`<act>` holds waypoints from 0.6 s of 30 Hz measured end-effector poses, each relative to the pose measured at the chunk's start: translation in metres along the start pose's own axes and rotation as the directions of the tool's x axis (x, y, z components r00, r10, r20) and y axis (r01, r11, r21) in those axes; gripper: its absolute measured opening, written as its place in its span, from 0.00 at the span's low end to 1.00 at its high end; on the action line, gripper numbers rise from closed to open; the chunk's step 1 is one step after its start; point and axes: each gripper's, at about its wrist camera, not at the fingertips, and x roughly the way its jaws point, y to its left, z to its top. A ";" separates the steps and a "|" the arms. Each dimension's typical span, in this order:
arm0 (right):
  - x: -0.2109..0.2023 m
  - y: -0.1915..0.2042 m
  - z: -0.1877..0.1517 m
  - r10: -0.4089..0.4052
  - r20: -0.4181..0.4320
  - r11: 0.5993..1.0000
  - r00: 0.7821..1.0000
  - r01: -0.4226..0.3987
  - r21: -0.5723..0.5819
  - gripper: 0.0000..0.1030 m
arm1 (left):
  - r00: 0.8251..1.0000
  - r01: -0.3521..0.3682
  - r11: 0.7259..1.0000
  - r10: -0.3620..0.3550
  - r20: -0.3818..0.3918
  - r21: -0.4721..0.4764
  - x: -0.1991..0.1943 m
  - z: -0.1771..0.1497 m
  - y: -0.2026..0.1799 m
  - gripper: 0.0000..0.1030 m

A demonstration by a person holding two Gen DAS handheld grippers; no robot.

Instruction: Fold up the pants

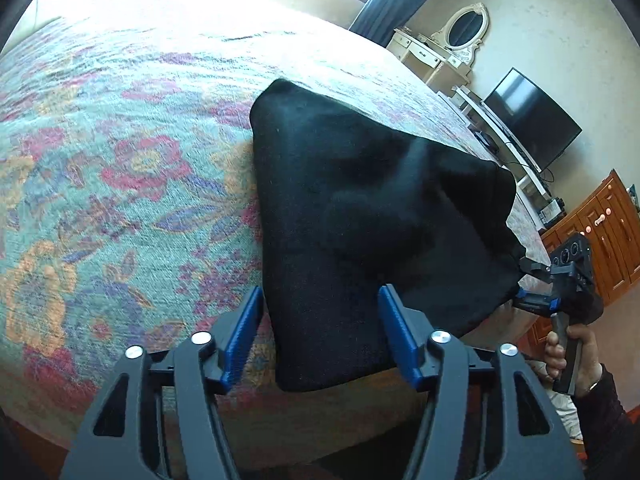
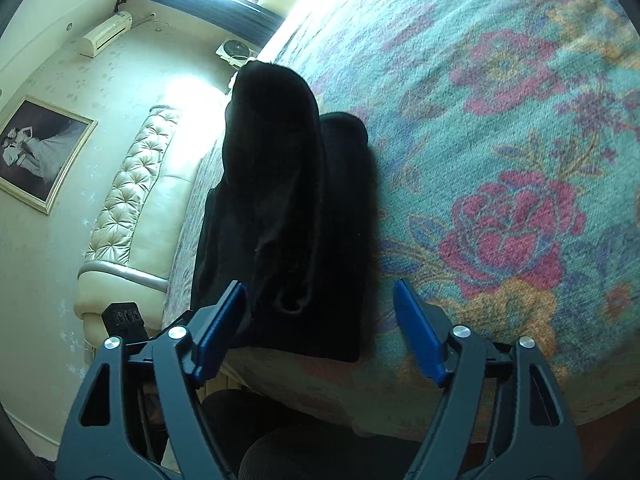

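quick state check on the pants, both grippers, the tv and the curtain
pants: folded, bunched, lying on the bed at its edge
left gripper: open, holding nothing
right gripper: open, holding nothing
tv: off, dark screen
curtain: drawn aside

Floral bedspread point(image 1: 120, 160), television point(image 1: 532, 120), dresser mirror point(image 1: 466, 26).

The right gripper point(image 2: 320, 320) has its blue fingers point(image 2: 218, 332) spread wide. Between them and just ahead lie the black pants point(image 2: 288, 216), folded in a bundle on the flowered bedspread point(image 2: 500, 140); the left finger seems to touch the cloth. Off to the left stand a tufted headboard point(image 2: 132, 188) and a framed picture point(image 2: 40, 152).
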 end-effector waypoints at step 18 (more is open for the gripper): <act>0.060 -0.017 0.093 0.183 -0.064 0.979 0.981 -0.175 0.108 0.87 | 0.964 0.244 0.939 -0.261 -0.043 -0.243 0.071 0.077 0.065 0.76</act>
